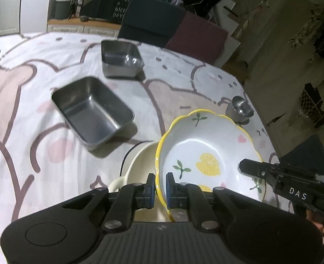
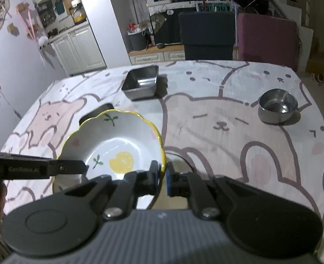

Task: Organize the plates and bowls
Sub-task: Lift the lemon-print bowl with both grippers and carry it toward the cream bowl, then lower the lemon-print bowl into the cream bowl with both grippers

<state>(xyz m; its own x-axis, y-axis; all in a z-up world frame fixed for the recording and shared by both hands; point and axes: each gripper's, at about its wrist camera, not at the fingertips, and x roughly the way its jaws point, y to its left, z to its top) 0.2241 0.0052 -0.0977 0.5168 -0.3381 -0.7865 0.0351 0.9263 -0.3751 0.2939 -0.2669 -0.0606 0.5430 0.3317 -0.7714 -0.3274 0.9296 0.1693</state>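
Lemon bowl (image 1: 208,154) is pinched at its rim by both the left hand-held gripper (image 1: 160,183) and right hand-held gripper (image 2: 162,173), just above the cream bowl (image 1: 140,165). Next, lower it gently inside.

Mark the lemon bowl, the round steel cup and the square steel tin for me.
lemon bowl (image 2: 120,161): right wrist view, on the yellow lemon painted inside.
round steel cup (image 2: 277,105): right wrist view, on its inner wall.
square steel tin (image 1: 121,56): left wrist view, on its inside floor.

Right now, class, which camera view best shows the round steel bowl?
The right wrist view: the round steel bowl sits whole and unobstructed. The left wrist view shows it small, near the table's edge, partly behind the lemon-patterned dish.
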